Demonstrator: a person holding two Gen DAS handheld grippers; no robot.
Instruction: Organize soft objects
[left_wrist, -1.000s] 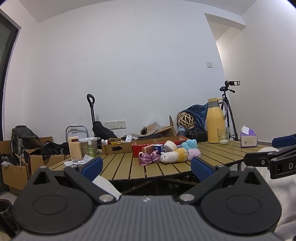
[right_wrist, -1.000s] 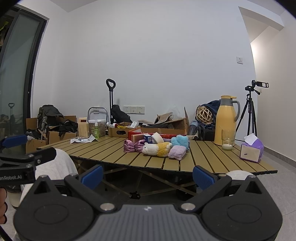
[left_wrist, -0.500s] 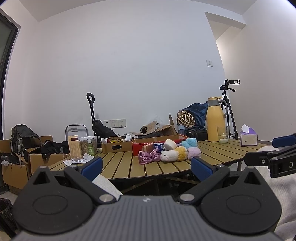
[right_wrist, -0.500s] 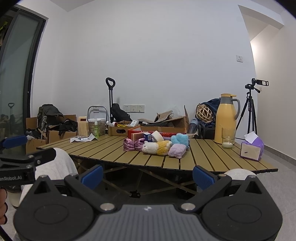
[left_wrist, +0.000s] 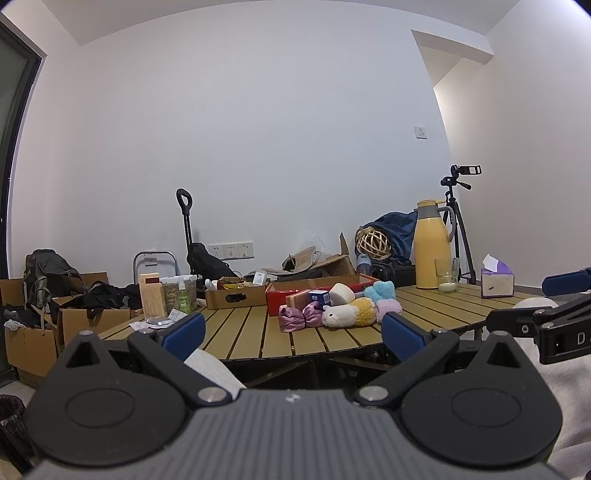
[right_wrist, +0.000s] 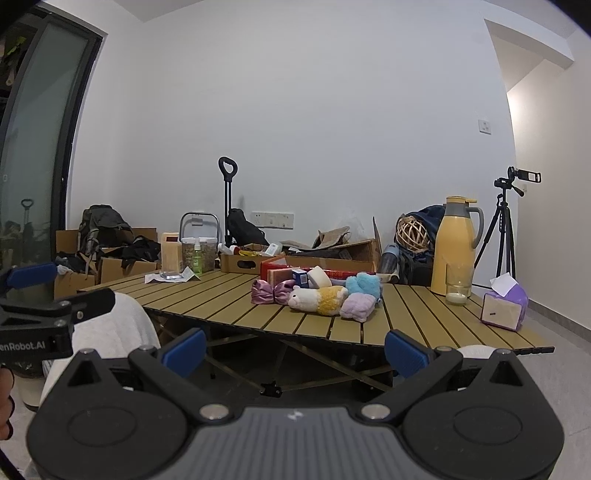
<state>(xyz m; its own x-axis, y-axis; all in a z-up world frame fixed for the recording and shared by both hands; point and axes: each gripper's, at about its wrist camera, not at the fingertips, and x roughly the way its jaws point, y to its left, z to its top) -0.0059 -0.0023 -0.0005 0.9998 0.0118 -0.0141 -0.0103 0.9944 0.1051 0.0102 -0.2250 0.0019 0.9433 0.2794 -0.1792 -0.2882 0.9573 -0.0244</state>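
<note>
Left wrist view: left gripper (left_wrist: 292, 335) held low and level before the near edge of the slatted wooden surface (left_wrist: 243, 332); jaws wide apart, nothing between them.
Right wrist view: right gripper (right_wrist: 294, 347) in the same low, level pose; jaws wide apart, holding nothing.
Soft objects: clustered mid-surface, well apart from both grippers.
Textures: pink satin bow (right_wrist: 271, 291), shiny and pleated; white-and-yellow plush animal (right_wrist: 318, 298), fuzzy, lying on its side; lilac plush (right_wrist: 358, 306) and blue plush (right_wrist: 364, 285), both fluffy lumps touching it.
Behind cluster: red box (right_wrist: 280, 266), long and low; contents partly hidden by the plush.
Right end of surface: yellow thermos jug (right_wrist: 454, 245), smooth and tall; clear glass (right_wrist: 458, 282) just beside it; purple tissue box (right_wrist: 504, 309).
Cut off: each view shows the other gripper only partly at the frame edge.
Unclear: small items at the surface's far left are too small to identify.
</note>
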